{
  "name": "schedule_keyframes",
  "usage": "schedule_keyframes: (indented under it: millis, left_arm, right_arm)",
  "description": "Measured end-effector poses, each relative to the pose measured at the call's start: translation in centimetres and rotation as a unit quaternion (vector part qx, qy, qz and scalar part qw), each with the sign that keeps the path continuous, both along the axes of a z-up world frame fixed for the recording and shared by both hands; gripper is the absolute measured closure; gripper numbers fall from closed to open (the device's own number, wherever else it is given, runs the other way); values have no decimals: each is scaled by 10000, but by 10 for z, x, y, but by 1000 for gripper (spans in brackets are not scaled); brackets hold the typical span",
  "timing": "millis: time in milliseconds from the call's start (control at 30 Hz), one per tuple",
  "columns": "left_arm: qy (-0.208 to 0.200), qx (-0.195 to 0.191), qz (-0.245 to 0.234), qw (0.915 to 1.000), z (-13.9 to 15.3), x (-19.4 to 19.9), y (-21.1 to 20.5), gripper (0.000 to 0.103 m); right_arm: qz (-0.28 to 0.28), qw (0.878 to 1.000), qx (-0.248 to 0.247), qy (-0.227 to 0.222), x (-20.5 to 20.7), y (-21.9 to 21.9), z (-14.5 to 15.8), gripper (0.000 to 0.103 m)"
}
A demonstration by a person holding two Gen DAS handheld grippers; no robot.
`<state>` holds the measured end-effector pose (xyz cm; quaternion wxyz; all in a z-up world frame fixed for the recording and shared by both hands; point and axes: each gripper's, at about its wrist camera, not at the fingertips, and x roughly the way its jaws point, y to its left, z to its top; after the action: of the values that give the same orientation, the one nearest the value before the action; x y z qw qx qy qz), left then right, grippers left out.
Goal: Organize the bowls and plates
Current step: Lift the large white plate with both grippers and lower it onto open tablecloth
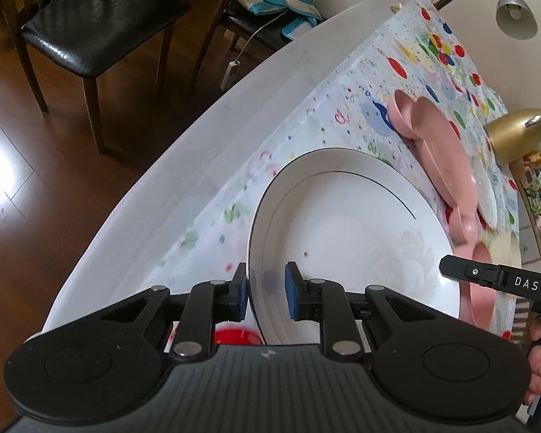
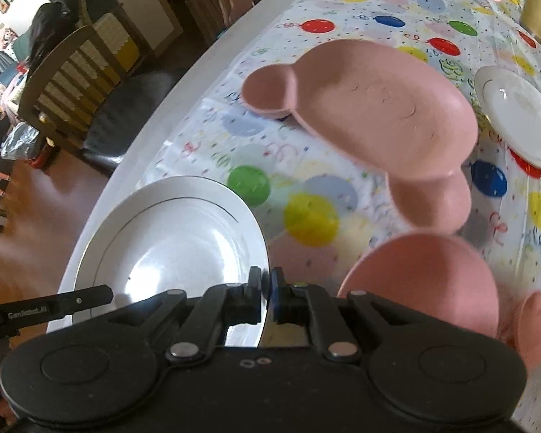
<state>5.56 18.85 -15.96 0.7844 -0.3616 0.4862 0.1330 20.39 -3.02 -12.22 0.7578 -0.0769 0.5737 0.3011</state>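
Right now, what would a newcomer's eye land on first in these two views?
The large white plate at the near table edge, with the left gripper and right gripper each astride its rim on opposite sides. Next, the pink bear-shaped plate just beyond it on the balloon-print tablecloth. A small white plate lies past that.

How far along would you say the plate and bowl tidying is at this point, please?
Nothing looks stacked yet. In hand: both grippers, left and right, grip the rim of the large white plate, jaws closed on opposite sides. Left: the pink eared plate, the second pink dish and the small white plate lie apart on the balloon tablecloth.
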Motion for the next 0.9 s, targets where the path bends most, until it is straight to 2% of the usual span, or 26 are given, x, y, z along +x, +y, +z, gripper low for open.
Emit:
schedule_keyframes:
  millis: [467, 900]
  left_arm:
    - [-328, -187, -468, 9982, 24, -47, -37, 83]
    - [-330, -265, -1463, 9883, 15, -41, -94, 83]
  right_arm:
    - [-556, 9977, 301, 252, -75, -74, 5, 98]
    - [-1425, 9882, 399, 400, -129, -158, -10, 98]
